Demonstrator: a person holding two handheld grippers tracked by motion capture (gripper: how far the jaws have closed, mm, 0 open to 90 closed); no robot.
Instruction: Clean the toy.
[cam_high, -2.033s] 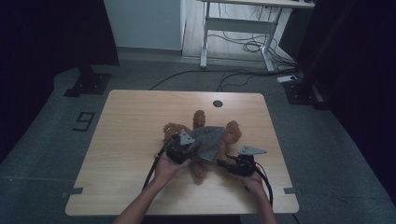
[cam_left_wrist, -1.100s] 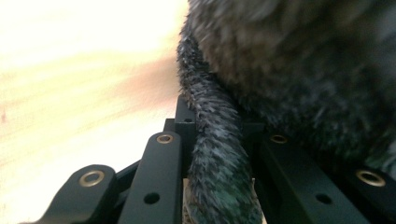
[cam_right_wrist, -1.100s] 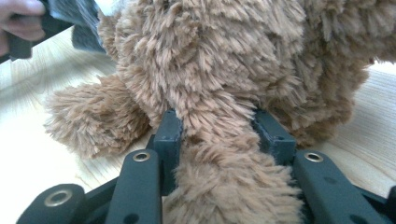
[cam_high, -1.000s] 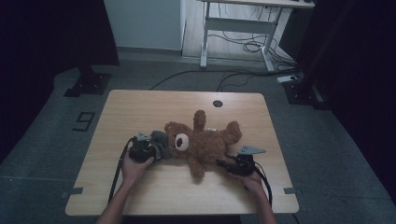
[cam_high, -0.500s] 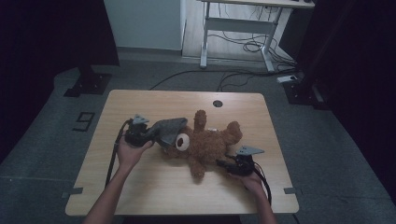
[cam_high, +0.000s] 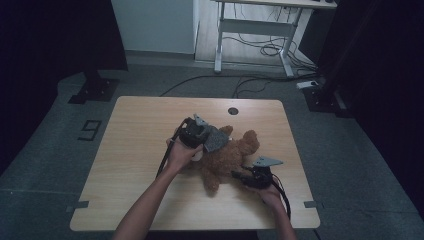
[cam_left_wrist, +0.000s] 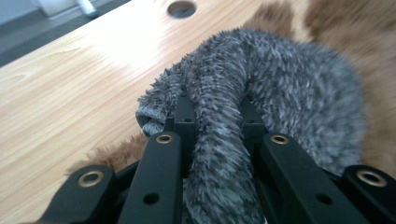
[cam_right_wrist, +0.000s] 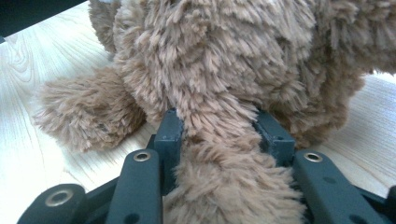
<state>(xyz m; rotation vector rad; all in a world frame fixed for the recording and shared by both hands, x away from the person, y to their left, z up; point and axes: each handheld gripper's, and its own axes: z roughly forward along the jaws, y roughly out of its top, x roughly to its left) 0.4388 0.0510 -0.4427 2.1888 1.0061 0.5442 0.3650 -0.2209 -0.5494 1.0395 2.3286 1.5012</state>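
The brown plush teddy bear (cam_high: 227, 157) lies mid-table, one limb clamped in the right gripper (cam_high: 248, 178); the left gripper (cam_high: 199, 137), pinching a grey fuzzy cloth (cam_left_wrist: 261, 93), hovers above its head end.

Room was dim, lit mainly over a light wood table (cam_high: 140, 125) w/ a round cable hole (cam_high: 233, 111) near its far edge. Grey floor (cam_high: 150, 75) around it, black cables (cam_high: 260, 50) trailing far right. A white-framed desk (cam_high: 250, 25) stood far back by a pale wall (cam_high: 150, 25). Dark curtains (cam_high: 50, 30) hung left & right. Black stand base (cam_high: 92, 90) far left, power strip (cam_high: 307, 84) far right.
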